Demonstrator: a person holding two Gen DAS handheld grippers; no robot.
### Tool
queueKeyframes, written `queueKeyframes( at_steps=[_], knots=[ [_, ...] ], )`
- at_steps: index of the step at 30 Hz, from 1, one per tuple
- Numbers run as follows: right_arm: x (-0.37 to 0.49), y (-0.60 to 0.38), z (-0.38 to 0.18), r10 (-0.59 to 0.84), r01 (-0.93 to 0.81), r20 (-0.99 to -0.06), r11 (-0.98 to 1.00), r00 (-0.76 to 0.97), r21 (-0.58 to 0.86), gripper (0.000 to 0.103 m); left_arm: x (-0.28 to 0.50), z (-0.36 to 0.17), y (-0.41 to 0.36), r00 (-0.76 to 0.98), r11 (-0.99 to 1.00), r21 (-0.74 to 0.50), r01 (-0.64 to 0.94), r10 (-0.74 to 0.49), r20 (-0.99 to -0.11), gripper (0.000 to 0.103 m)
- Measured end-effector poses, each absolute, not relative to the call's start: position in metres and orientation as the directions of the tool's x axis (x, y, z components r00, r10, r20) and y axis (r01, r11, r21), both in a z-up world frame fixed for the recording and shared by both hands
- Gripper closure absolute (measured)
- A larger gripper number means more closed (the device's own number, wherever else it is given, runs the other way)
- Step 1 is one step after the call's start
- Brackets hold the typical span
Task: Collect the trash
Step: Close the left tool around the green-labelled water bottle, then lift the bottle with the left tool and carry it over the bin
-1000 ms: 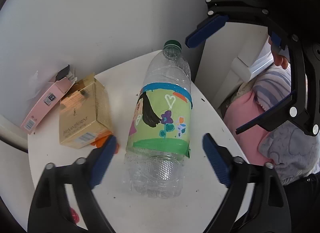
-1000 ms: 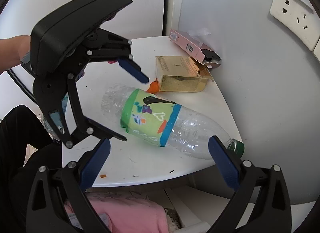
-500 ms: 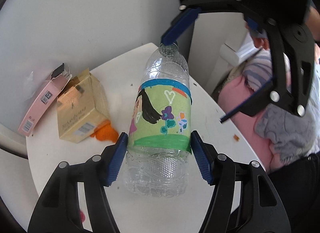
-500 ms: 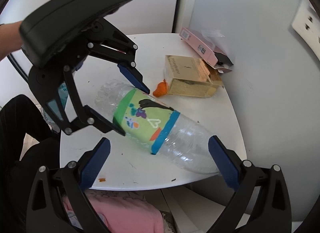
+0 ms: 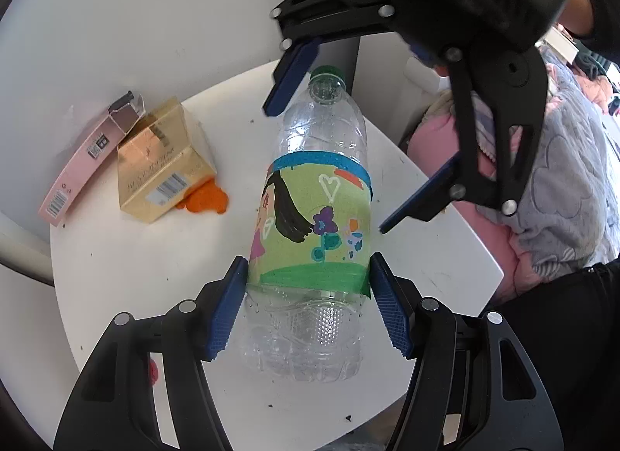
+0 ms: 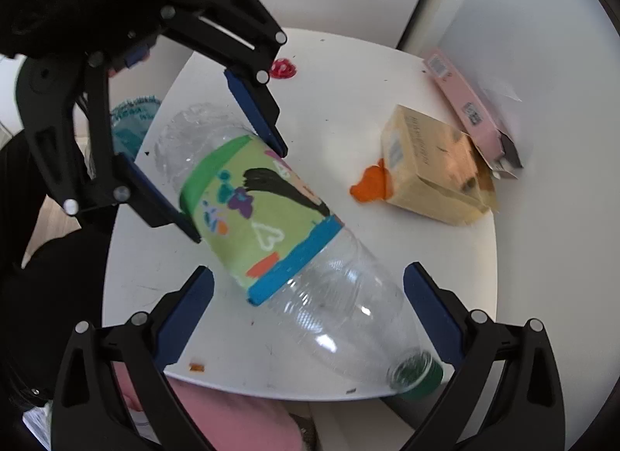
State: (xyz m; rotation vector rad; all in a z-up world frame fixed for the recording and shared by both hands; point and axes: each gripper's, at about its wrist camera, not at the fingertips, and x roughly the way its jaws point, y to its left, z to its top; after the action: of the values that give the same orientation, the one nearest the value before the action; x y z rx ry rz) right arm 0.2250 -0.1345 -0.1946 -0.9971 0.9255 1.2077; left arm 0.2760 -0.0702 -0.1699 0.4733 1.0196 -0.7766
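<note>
left gripper (image 5: 308, 303) closed onto bottle (image 5: 314, 226) | right gripper (image 6: 308, 315) nearer (neck end)

Both fisheye views look steeply down, close over the round white table (image 5: 116, 265). The left wrist view looks along the bottle (image 5: 314, 218) from its base, cap at upper centre. The right wrist view faces it from the cap end, cap at lower right. Both share the bottle, gold box (image 6: 430, 176) and pink box (image 6: 465, 102).
</note>
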Motion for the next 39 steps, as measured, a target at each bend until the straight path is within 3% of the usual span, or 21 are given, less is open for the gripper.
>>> queueKeyframes(
  at_steps=[4, 7, 18, 39],
  knots=[
    [0.221, -0.125, -0.204, 0.268, -0.995, -0.959, -0.006, 0.097, -0.102, 0.008, 0.277, -0.171, -0.066, 0.288, 0.642, -0.011, 0.766, -0.359, -0.888, 0.042],
    [0.225, -0.119, -0.205, 0.255, -0.994, -0.964, -0.053, 0.077, -0.094, 0.017, 0.279, -0.171, -0.065, 0.281, 0.637, -0.017, 0.77, -0.364, -0.888, 0.042],
    [0.222, -0.114, -0.197, 0.25, -0.99, -0.968, -0.119, 0.041, -0.072, 0.026, 0.272, -0.159, -0.062, 0.3, 0.647, -0.012, 0.763, -0.369, -0.88, 0.042],
    [0.151, -0.069, -0.137, 0.345, -0.948, -0.938, -0.285, 0.036, -0.141, 0.026, 0.18, -0.095, -0.019, 0.447, 0.762, 0.104, 0.639, -0.257, -0.857, 0.042]
  ],
)
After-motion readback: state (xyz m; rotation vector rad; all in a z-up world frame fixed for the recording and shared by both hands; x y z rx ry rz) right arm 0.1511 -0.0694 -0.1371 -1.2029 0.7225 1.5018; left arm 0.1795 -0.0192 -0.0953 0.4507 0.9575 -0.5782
